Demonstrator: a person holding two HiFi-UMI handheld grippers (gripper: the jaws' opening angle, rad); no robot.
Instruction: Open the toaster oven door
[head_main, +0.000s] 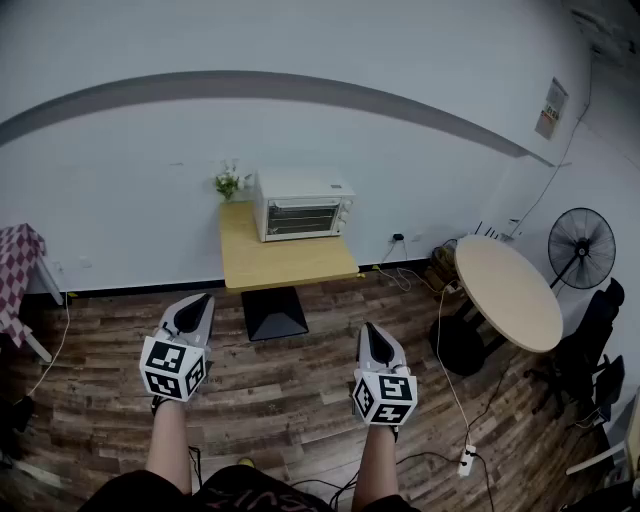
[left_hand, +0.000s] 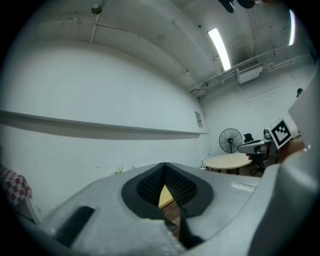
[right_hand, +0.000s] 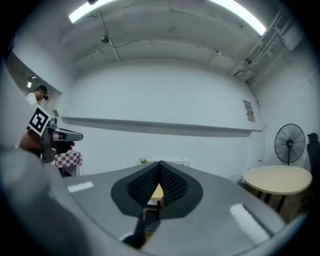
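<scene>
Wood-plank floor (head_main: 290, 390) bare up to the square table (head_main: 285, 262); toaster oven (head_main: 303, 188) at its back edge, door (head_main: 298, 218) shut; round table (head_main: 508, 290) to the right. Left gripper (head_main: 195, 302), right gripper (head_main: 372, 330): jaws closed, empty, well short.

toaster oven (head_main: 303, 206) handle too small, checkered table (head_main: 15, 262) cut off

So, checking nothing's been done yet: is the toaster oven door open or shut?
Shut. In the head view the toaster oven door stands upright, flush with the oven's front, not folded down over the table.
</scene>
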